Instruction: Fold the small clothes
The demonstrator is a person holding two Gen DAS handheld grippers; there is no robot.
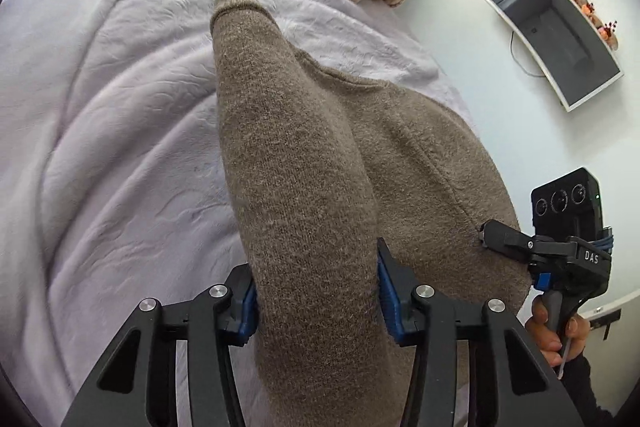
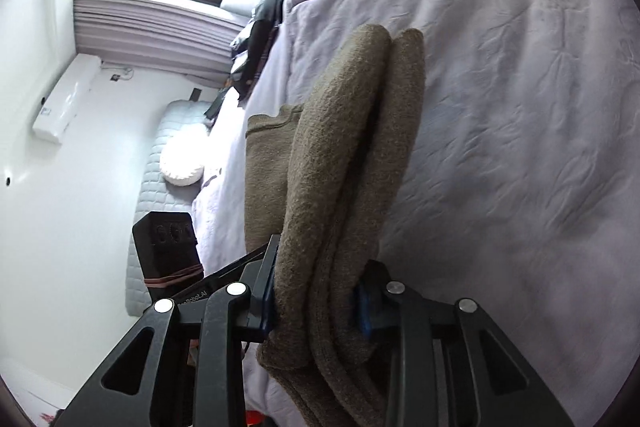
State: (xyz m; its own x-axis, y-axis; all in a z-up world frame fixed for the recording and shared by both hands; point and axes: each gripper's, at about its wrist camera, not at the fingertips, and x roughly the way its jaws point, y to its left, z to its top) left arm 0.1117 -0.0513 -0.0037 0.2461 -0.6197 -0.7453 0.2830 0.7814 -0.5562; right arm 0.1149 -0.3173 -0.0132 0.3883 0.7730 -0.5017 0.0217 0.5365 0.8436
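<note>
Left wrist view, brown sweater (image 1: 304,163) clamped in both tongs, lilac blanket (image 1: 120,107)

I am looking along my left gripper (image 1: 318,301), which is showing black linkage arms studded with round silver screws and fingers (image 1: 386,291) faced with ribbed blue pads. My right gripper (image 2: 316,301) is showing the same black arms and silver screws in its own view, with blue pads and white lettering on one link. From the left camera it is carrying a black camera block with three round lenses, a blue cord binding, the white letters "DAS", and my hand (image 1: 554,329) is wearing a dark sleeve.
</note>
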